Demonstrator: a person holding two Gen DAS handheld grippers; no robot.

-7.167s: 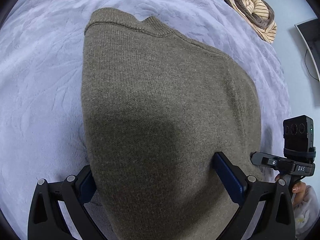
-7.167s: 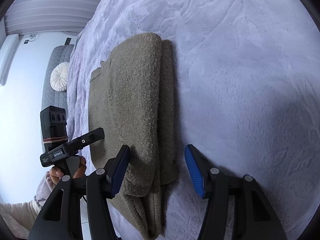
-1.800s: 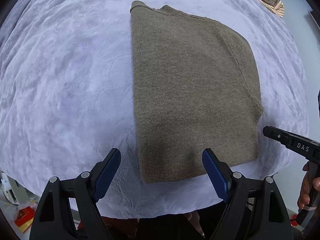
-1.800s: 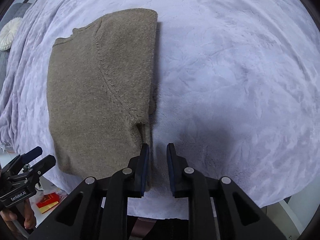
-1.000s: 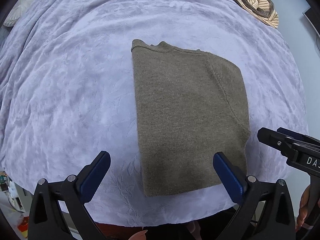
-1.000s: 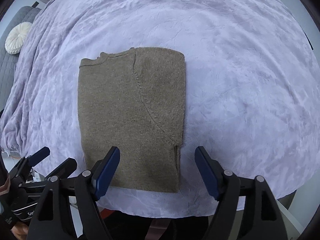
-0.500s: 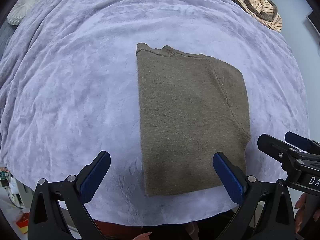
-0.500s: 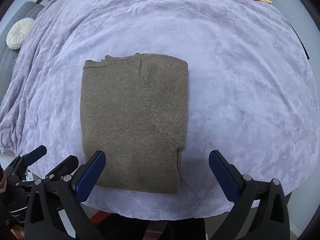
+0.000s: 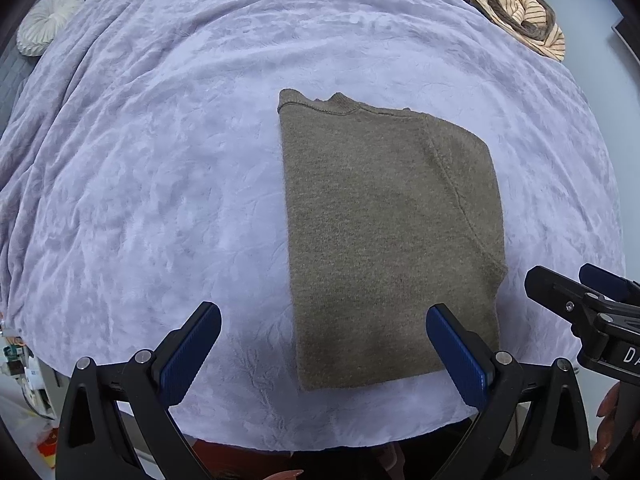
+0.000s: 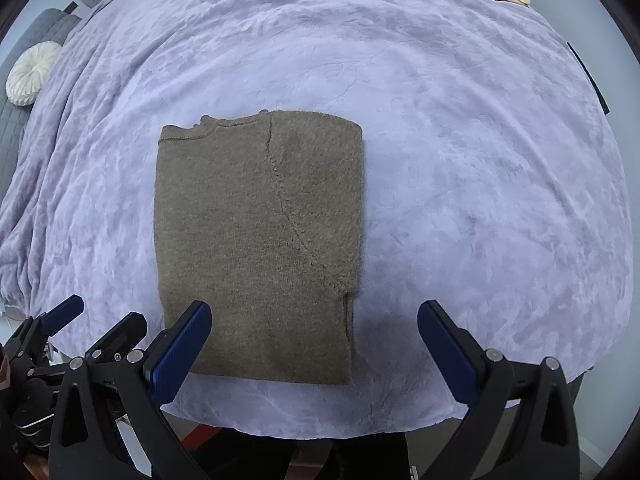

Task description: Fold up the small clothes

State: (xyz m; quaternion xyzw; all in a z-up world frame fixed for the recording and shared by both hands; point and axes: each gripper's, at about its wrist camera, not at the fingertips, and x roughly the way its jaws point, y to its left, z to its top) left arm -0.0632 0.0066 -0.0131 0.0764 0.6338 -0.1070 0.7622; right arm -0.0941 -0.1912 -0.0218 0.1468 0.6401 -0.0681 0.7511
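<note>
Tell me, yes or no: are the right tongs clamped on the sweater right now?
No: the right tongs stand wide open above the folded sweater, gripping nothing.

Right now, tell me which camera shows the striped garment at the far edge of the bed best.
Left wrist view: the striped garment shows nearly whole, crumpled on the blanket. The right wrist view cuts it off at the frame's top edge.

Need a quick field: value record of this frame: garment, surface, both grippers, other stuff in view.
garment: olive-brown knit sweater, folded into a flat rectangle, collar at far edge
surface: lavender plush blanket, sweater lies near its front edge
left gripper: open, above the blanket, holds nothing
right gripper: open, holds nothing
other: striped beige clothing pile at far right; round white pleated cushion at far left
</note>
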